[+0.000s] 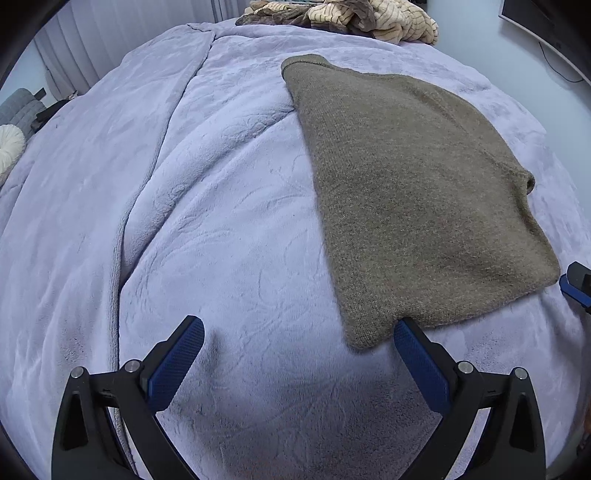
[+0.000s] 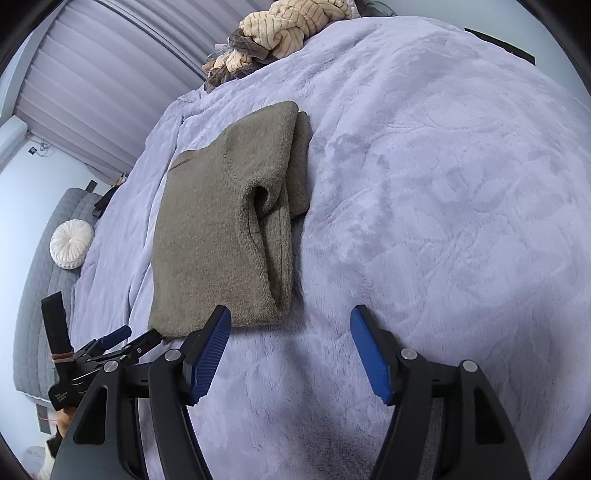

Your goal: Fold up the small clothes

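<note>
A wide bed (image 1: 221, 229) under a lilac blanket carries the brown sweater (image 1: 417, 192), which lies folded into a neat oblong near the bed's near edge, with a heap of unfolded clothes (image 1: 351, 16) at the far end (likely the next pieces). This fold looks finished, so I judge the step to be letting go and moving on. The left gripper (image 1: 299, 338) and right gripper (image 2: 291, 326) both have fingers spread with nothing between them, just beside the sweater's near edge, and bare blanket lies open on both sides for reaching across.

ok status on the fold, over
Left tool open, empty. Right tool open, empty. Brown sweater folded flat on blanket. Nothing in the way.
</note>
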`<state>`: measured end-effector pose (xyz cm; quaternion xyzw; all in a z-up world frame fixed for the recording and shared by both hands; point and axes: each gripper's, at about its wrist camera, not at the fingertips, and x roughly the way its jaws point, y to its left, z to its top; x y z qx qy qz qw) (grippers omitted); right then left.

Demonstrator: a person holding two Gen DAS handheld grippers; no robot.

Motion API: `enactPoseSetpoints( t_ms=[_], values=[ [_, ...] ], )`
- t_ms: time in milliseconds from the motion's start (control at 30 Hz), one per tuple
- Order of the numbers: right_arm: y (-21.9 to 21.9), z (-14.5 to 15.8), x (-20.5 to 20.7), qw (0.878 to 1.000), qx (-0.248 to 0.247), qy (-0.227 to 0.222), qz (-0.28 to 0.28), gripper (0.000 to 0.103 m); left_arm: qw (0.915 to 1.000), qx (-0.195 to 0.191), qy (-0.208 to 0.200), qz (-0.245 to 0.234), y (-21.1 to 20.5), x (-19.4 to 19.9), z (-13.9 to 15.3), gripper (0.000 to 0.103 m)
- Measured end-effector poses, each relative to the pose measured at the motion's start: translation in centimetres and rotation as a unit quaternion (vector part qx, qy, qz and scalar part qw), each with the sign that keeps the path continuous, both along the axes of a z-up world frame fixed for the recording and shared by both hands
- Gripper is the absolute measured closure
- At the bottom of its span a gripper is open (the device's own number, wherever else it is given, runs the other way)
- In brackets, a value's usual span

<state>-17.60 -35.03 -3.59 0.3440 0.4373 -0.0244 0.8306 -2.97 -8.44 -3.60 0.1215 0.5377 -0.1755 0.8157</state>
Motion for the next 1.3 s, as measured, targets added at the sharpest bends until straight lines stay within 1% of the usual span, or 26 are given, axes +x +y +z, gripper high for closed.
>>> enactPoseSetpoints(
  t_ms=[100,167,233,300,433,600,667,767,833,933,1067,1133,1233,1300],
  values=[
    [-0.5,-0.1,0.4,1.0,0.011,-0.003,0.0,0.032,0.9998,-0.015,0.006,-0.015,-0.1,0.4,0.2,0.0],
    [-1.1,-0.2,1.0,1.0,0.021,-0.003,-0.001,0.032,0.9989,-0.043,0.004,-0.018,0.1,1.1,1.0,0.0],
    [-1.8,-0.1,1.7,1.0,0.031,-0.007,-0.002,0.032,0.9972,-0.074,0.001,-0.011,0.2,2.5,2.1,0.0],
    [-2.7,0.1,2.7,0.999,0.038,-0.012,-0.006,0.032,0.9958,-0.092,-0.001,-0.003,0.0,4.2,2.8,0.0],
    [-4.2,0.4,5.1,0.998,0.052,-0.022,-0.006,0.032,0.9959,-0.09,0.007,0.009,-1.3,7.7,2.8,0.0],
    [-5.1,-0.2,8.4,0.995,0.091,-0.034,0.017,0.032,0.9924,-0.117,0.037,0.012,-3.4,10.5,1.6,0.0],
    [-5.4,-0.7,9.2,0.994,0.096,-0.041,0.018,0.032,0.9919,-0.12,0.041,0.011,-4.2,10.9,1.2,0.0],
    [-5.6,-1.9,10.4,0.992,0.118,-0.033,0.032,0.032,0.9914,-0.122,0.048,0.006,-5.0,11.3,0.4,0.0],
    [-5.4,-2.5,11.3,0.991,0.124,-0.027,0.045,0.032,0.9903,-0.127,0.055,0.005,-5.3,11.7,0.0,0.0],
    [-4.7,-3.0,12.7,0.99,0.125,-0.014,0.069,0.032,0.9882,-0.139,0.065,0.002,-5.6,12.3,-0.3,0.0],
    [-3.5,-3.3,14.5,0.988,0.115,-0.003,0.104,0.03,0.9865,-0.147,0.073,-0.006,-5.9,12.9,-0.8,0.0],
    [-3.2,-3.3,15.0,0.986,0.121,-0.007,0.114,0.03,0.9838,-0.158,0.084,-0.009,-6.0,13.2,-1.1,0.0],
    [-3.1,-3.1,15.1,0.979,0.156,-0.034,0.129,0.029,0.9788,-0.176,0.105,-0.012,-6.4,13.7,-1.8,0.0],
    [-3.3,-3.5,15.3,0.975,0.171,-0.034,0.134,0.029,0.9755,-0.185,0.118,-0.016,-6.9,14.0,-2.3,0.0]
  ],
)
